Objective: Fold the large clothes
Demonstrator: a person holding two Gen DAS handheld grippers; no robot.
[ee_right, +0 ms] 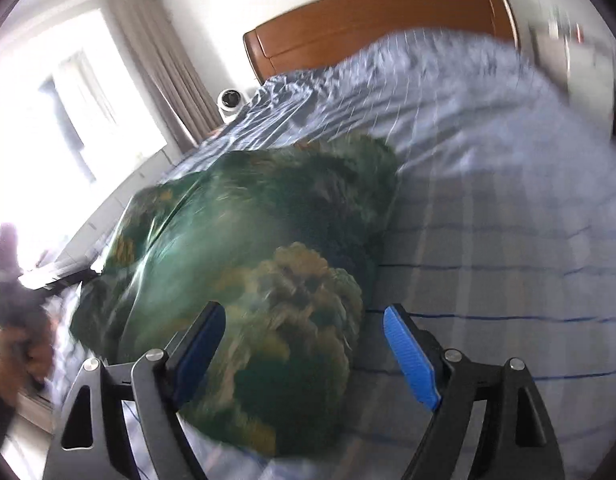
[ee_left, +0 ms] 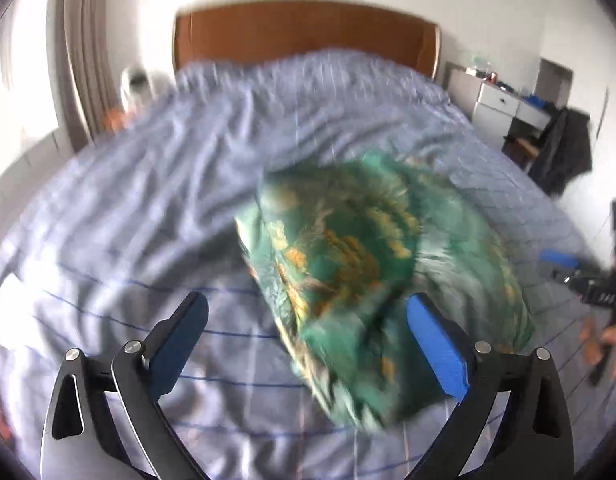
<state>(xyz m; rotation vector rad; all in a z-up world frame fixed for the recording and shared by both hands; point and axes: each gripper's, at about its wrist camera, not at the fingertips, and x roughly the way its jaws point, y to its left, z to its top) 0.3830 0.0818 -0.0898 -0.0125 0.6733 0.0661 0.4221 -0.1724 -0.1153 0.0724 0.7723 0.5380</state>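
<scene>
A green garment with orange-yellow print lies bunched in a heap on the blue checked bedsheet; both views are motion-blurred. My left gripper is open and empty above the sheet, its right pad next to the heap's near edge. My right gripper is open and empty, with the garment lying between and beyond its fingers. The right gripper also shows at the right edge of the left wrist view, beside the heap. The left gripper shows blurred at the left edge of the right wrist view.
A wooden headboard stands at the far end of the bed. A white cabinet and dark clothes on a chair are at the right. Curtains and a bright window are at the left, with a small white camera.
</scene>
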